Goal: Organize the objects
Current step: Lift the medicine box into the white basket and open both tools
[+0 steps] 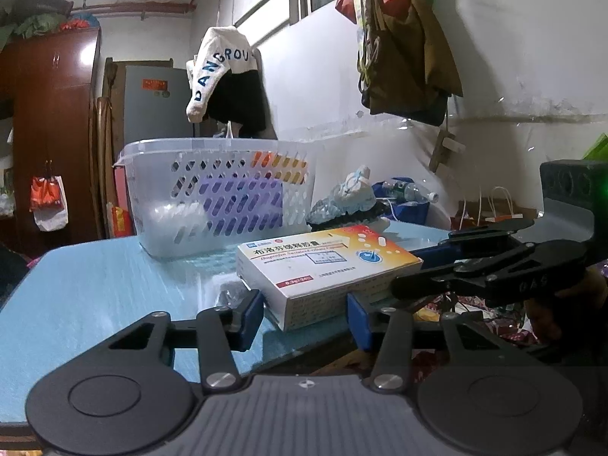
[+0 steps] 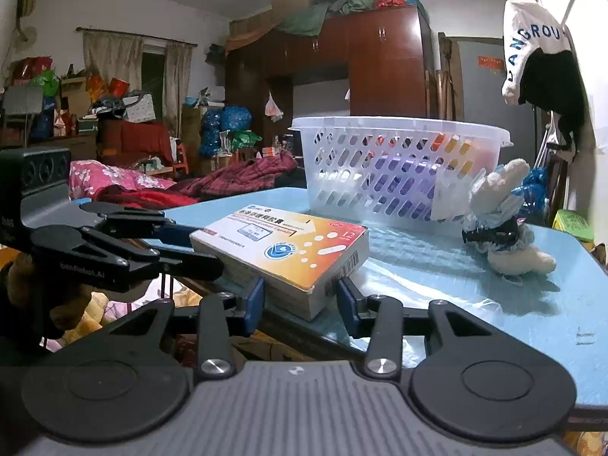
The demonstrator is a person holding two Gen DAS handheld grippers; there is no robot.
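A white and orange medicine box [image 1: 323, 262] [image 2: 288, 243] lies flat at the near edge of the light blue table [image 1: 95, 296] [image 2: 494, 304]. My left gripper [image 1: 306, 304] has its blue pads against both sides of one corner of the box. Seen from the right wrist, the left gripper [image 2: 197, 247] reaches in from the left onto the box's end. My right gripper [image 2: 300, 300] clamps the opposite corner, pads touching both sides. It enters the left wrist view from the right as the right gripper [image 1: 414, 269]. Both are shut on the box.
A clear perforated plastic basket [image 1: 212, 197] [image 2: 399, 174] holding purple and orange packs stands behind the box. A small plush toy [image 1: 353, 197] [image 2: 501, 220] lies beside the basket. Clothes hang on the wall, and a bed and wardrobe stand beyond the table.
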